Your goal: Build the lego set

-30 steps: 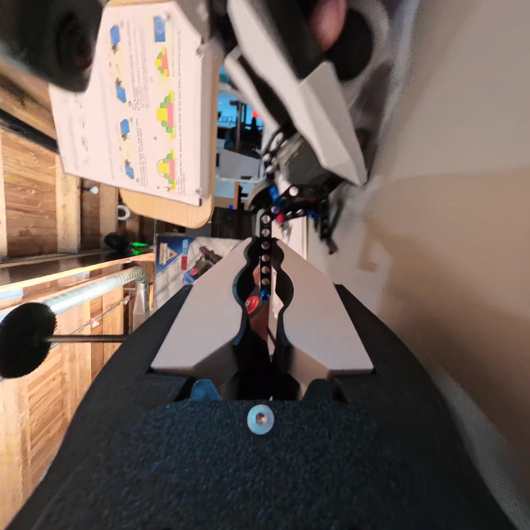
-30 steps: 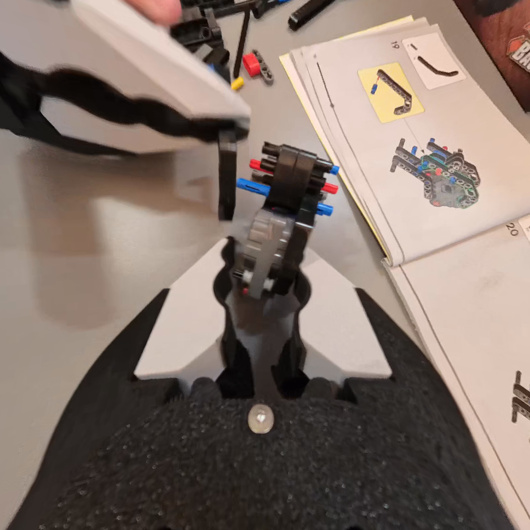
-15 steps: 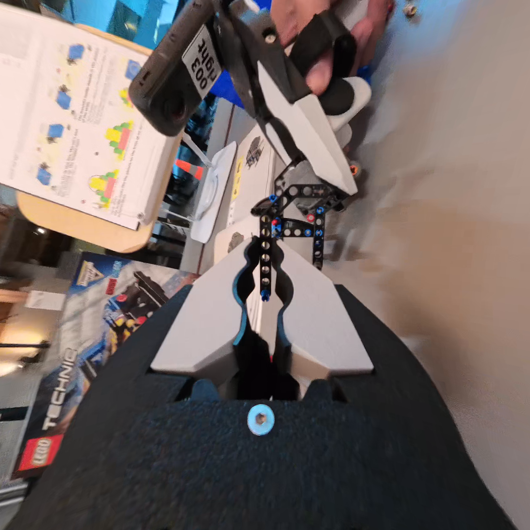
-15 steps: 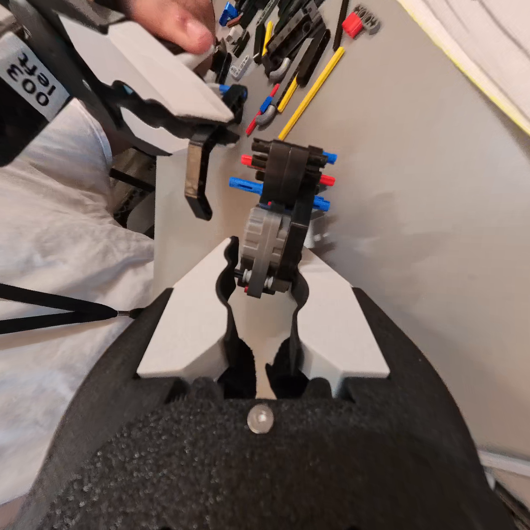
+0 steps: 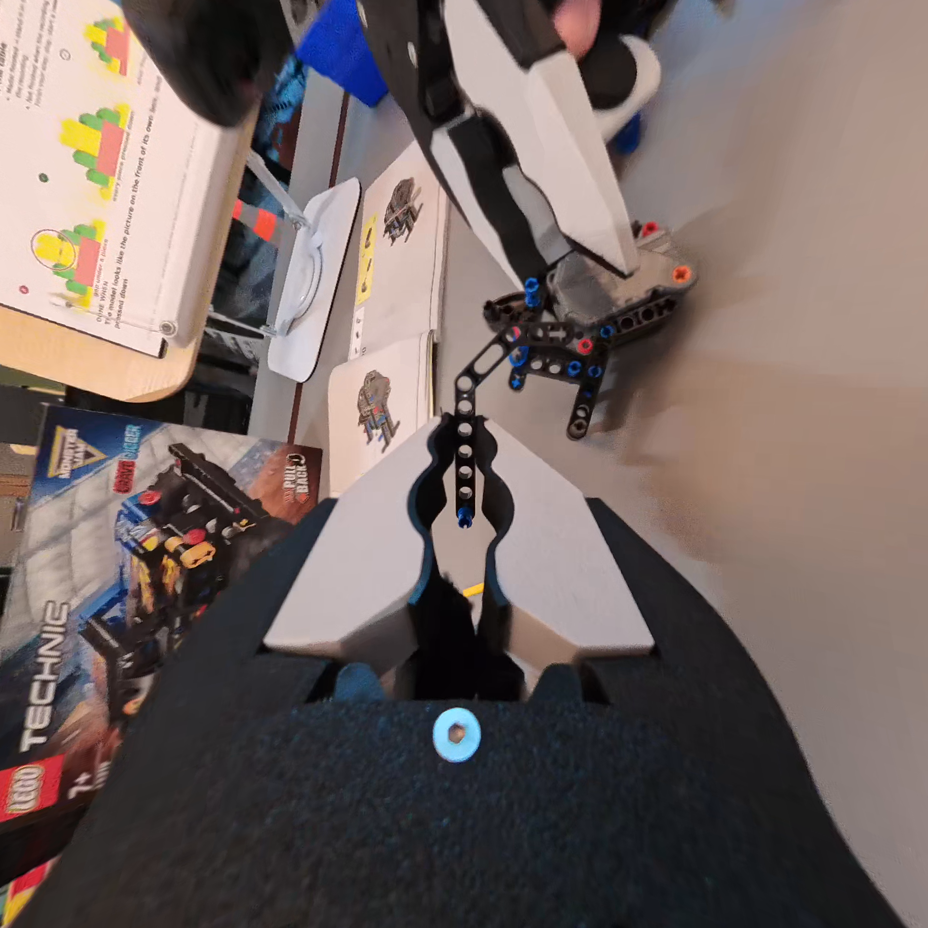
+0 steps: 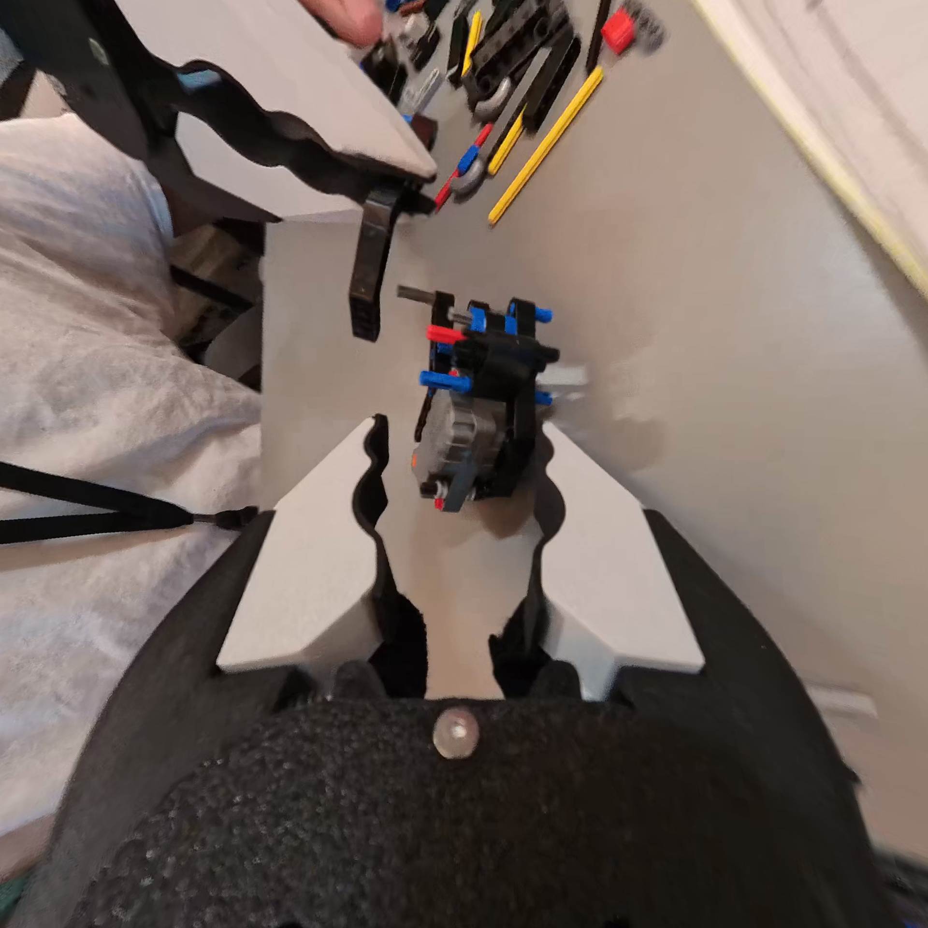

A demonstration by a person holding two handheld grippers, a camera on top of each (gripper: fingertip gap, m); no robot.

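Note:
My left gripper (image 5: 463, 427) is shut on a black angled beam (image 5: 464, 452) with a row of holes and a blue pin at its near end. The beam's far end reaches toward the grey and black assembly (image 5: 602, 311), which has blue and red pins and rests on the grey table (image 5: 778, 502). My right gripper (image 6: 459, 427) is open, with the assembly (image 6: 477, 417) between its fingertips, close to the right finger. In the right wrist view the left gripper (image 6: 401, 191) holds the beam (image 6: 371, 271) just left of the assembly. The right gripper (image 5: 577, 261) sits over the assembly in the left wrist view.
Loose parts (image 6: 527, 75) and a yellow axle (image 6: 547, 150) lie beyond the assembly. An open instruction booklet (image 5: 396, 301) lies on the table; its edge also shows in the right wrist view (image 6: 853, 100). The set's box (image 5: 125, 552) and a board with a printed sheet (image 5: 100, 150) are at the left. White cloth (image 6: 100, 351) is at the left. Tip to tip, the grippers are about 8 cm apart.
My right gripper's jaws have spread and let go of the assembly, which now rests tilted on the table. My left gripper still holds the beam beside it.

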